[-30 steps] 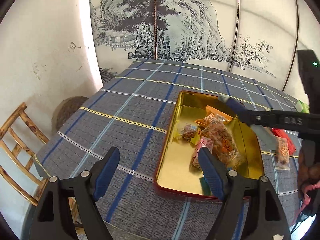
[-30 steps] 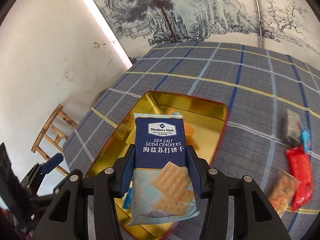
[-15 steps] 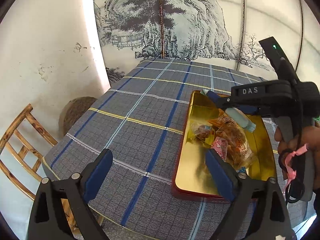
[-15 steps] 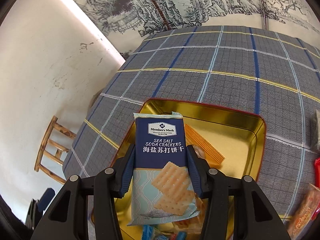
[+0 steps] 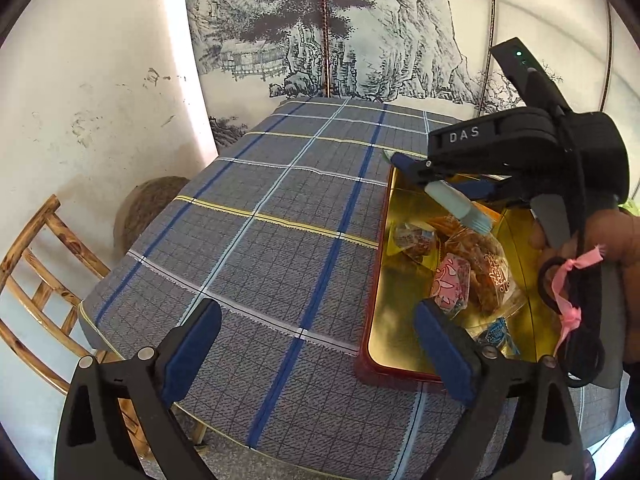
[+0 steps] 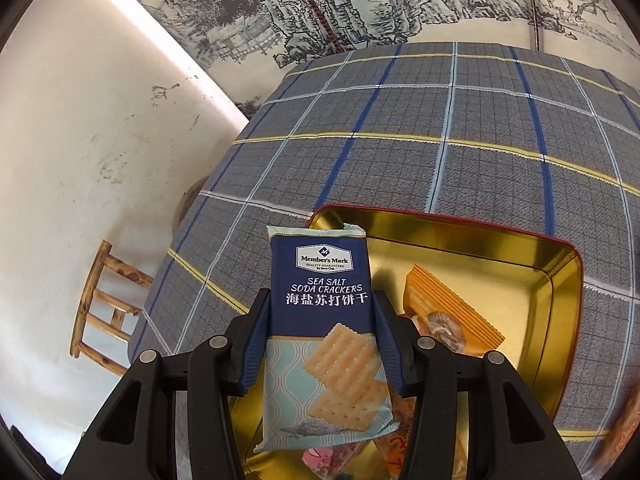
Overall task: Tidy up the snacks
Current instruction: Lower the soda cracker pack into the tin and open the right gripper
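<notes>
A grey plaid tablecloth [image 5: 280,248] is covering the table and filling most of both views, with an ink landscape screen [image 5: 340,32] standing behind it at twelve o'clock. A wooden chair [image 5: 36,276] is sitting off the table's edge at about eight o'clock in the left wrist view.

A gold tray with a red rim [image 6: 520,280] is lying on the cloth, at about four o'clock in the left wrist view and just ahead of the fingers in the right wrist view. Several snack packets are resting inside it: an orange packet [image 6: 452,312] at three o'clock of the cracker pack, a clear bag of orange-brown snacks [image 5: 488,276], a pink wrapper [image 5: 452,280] just beside that bag, and a small brown-filled packet [image 5: 416,238] toward the tray's far end.

The right gripper [image 6: 322,332] is clamping a blue pack of sea salt soda crackers [image 6: 324,332], its pads pressing both long edges, and is holding the pack upright over the tray's near left part. From the left wrist view the same gripper is reaching in from three o'clock over the tray, with a hand [image 5: 600,248] wrapped around its handle.

The left gripper [image 5: 316,344] is hovering over the cloth at the tray's near left corner, its jaws opening wide with nothing between them; its right finger [image 5: 440,352] is overlapping the tray's near rim in the picture.
</notes>
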A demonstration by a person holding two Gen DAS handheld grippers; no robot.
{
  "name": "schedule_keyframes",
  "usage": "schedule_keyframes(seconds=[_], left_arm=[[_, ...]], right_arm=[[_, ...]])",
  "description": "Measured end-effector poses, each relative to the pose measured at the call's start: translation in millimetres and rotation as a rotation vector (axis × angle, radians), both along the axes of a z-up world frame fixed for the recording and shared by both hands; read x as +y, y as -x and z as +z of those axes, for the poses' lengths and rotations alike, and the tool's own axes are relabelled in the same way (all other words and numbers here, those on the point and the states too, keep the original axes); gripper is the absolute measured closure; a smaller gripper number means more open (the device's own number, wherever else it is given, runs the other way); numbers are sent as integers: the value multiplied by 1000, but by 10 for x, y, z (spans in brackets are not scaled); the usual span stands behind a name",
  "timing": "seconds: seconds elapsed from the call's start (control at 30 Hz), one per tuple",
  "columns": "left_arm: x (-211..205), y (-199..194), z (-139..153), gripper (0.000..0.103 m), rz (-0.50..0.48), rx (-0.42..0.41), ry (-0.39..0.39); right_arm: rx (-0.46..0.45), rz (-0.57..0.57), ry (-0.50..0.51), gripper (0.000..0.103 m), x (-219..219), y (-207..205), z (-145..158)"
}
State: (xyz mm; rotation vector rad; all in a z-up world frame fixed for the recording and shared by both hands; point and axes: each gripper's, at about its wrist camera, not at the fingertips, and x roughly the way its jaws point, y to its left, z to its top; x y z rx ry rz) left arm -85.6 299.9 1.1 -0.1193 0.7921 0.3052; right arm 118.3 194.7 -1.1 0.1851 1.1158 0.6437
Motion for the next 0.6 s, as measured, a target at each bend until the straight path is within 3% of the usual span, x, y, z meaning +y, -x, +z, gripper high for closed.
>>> schedule_keyframes(seconds=[0.3,0.6], left_arm=[[43,23,-43,2,-13,-4,29],[42,35,-47,2,-12,3,29]], right_arm=[[9,-24,13,53,64,-7,-38],[24,-46,-35,51,8,19,-14]])
